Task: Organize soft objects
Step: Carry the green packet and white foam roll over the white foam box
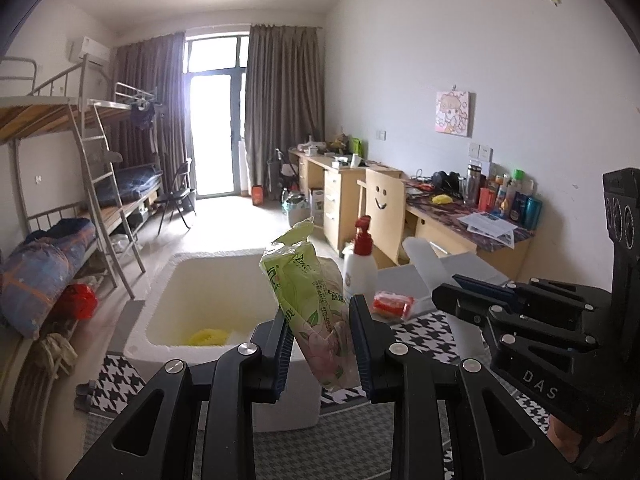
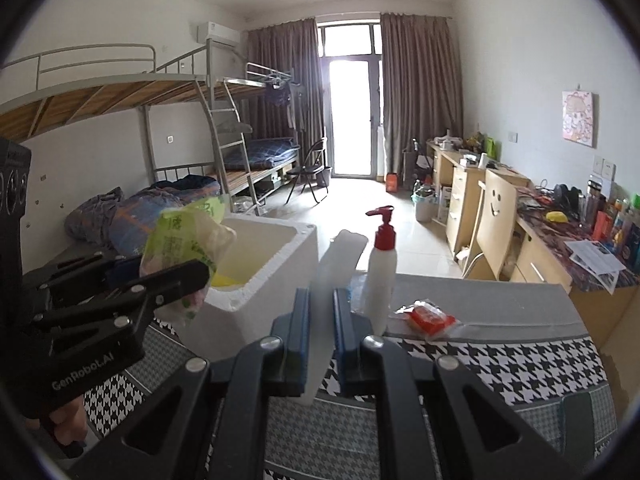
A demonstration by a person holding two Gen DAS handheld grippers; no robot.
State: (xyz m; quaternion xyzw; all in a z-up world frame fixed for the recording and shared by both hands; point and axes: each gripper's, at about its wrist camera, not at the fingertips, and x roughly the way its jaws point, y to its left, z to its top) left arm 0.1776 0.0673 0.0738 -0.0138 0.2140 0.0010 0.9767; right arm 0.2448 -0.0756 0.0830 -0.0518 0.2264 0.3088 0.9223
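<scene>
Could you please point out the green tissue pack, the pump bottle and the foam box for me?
Green tissue pack [image 1: 308, 280]: left wrist view, middle of its printed wrapper.
Pump bottle [image 2: 382, 268]: right wrist view, its white body.
Foam box [image 1: 168, 346]: left wrist view, near rim.

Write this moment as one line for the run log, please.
left gripper: shut on green tissue pack | right gripper: shut on white flat piece | foam box: open

tissue pack [image 1: 316, 308]: glossy crinkled plastic film | foam box [image 1: 168, 276]: matt grainy white polystyrene | pump bottle [image 2: 382, 276]: smooth plastic | houndstooth cloth [image 2: 500, 368]: woven, matt | left gripper [image 1: 320, 350]: matt black plastic
</scene>
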